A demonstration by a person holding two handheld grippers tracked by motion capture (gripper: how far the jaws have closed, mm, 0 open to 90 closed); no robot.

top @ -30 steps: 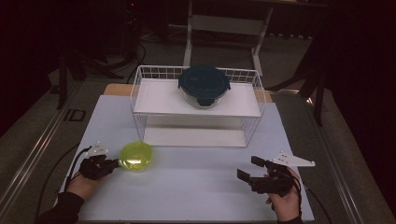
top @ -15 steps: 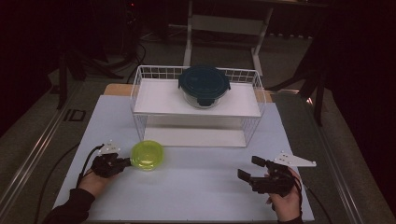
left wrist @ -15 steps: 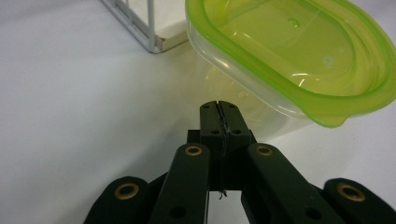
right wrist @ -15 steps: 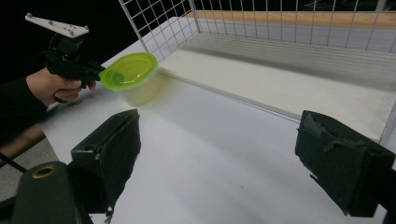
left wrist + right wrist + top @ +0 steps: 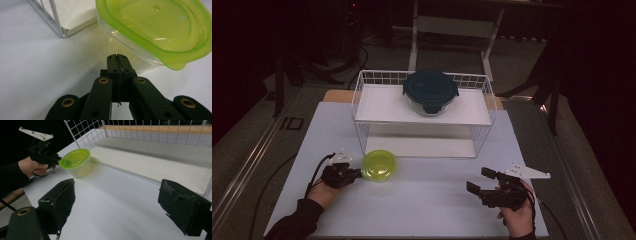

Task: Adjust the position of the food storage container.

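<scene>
A clear tub with a lime-green lid [image 5: 379, 164] sits on the white table [image 5: 427, 210] at centre-left of the high view, just in front of the lower shelf of the white wire rack [image 5: 424, 117], near its left front corner. The left gripper [image 5: 353, 173], at the lower left, has its jaws pressed together with nothing between them, and their closed tips sit against the tub's clear wall just under the lid's rim, as the left gripper view shows. The step in hand looks to be a nudge rather than a lift: the closed tips are shoving the tub across the table toward the rack. The next move would seem to call for a steady, level push kept low on the wall so the light tub slides instead of tipping, or else for the jaws to open and take the rim. At the lower right of the high view the right gripper [image 5: 478, 182] waits with its jaws wide apart and empty, well clear of the tub. On the rack's upper shelf, at upper centre, stands a glass container with a dark teal lid [image 5: 430, 92]. Compared with the high view of a second earlier, the tub and the left hand have moved rightward and closer to the rack; the right gripper and the teal-lidded container have stayed put.
</scene>
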